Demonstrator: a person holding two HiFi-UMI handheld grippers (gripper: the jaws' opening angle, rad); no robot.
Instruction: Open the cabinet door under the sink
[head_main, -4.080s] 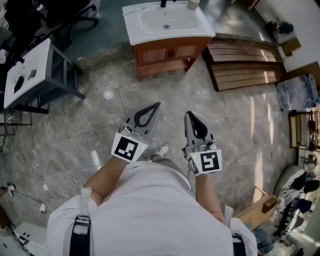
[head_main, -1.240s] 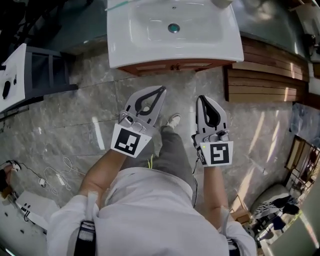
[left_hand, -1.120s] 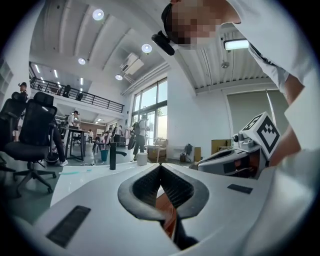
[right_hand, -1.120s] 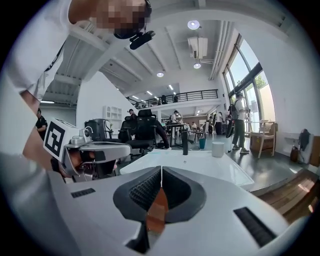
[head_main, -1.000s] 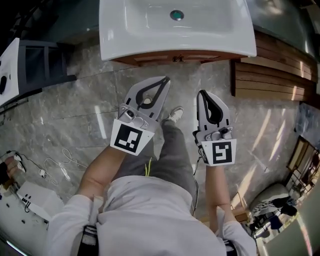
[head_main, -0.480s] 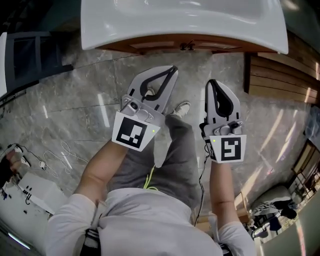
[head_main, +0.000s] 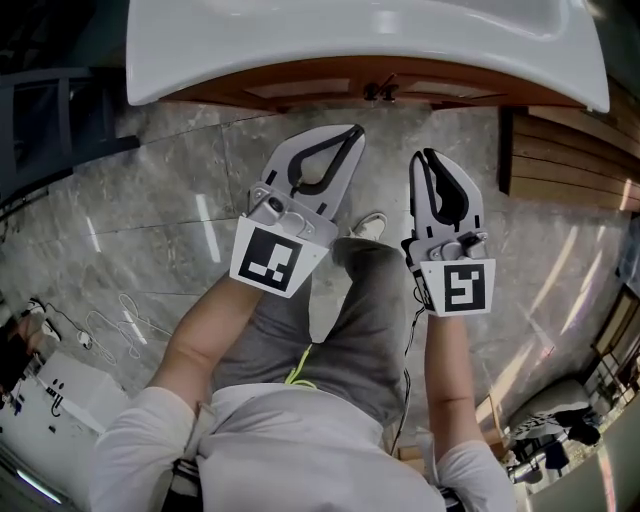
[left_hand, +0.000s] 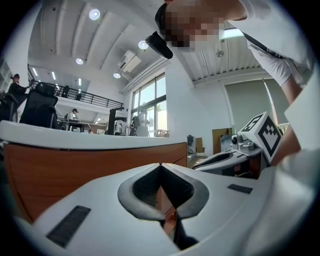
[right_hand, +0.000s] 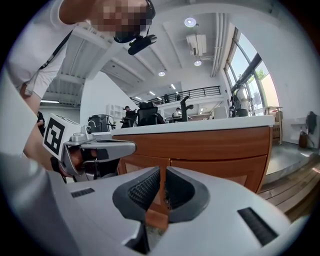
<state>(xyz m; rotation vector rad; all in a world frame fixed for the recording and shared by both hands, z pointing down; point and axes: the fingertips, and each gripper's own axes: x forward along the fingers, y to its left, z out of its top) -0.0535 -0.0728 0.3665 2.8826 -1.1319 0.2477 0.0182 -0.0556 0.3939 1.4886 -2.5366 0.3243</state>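
Note:
The wooden cabinet sits under the white sink top; its doors are closed, with two small dark knobs at the centre seam. My left gripper is shut and empty, its tips just short of the cabinet front and left of the knobs. My right gripper is also shut and empty, a little farther back and right of the knobs. In the left gripper view the cabinet front fills the space behind the closed tips. The right gripper view shows the door panels behind the tips.
Slatted wooden pallets lie on the floor right of the cabinet. A dark frame stands at the left. Cables and a white box lie at the lower left. The person's shoe rests on the marble floor between the grippers.
The person has walked up to the sink, which now fills the top of the head view. Both grippers have come closer to the cabinet front and stayed shut.

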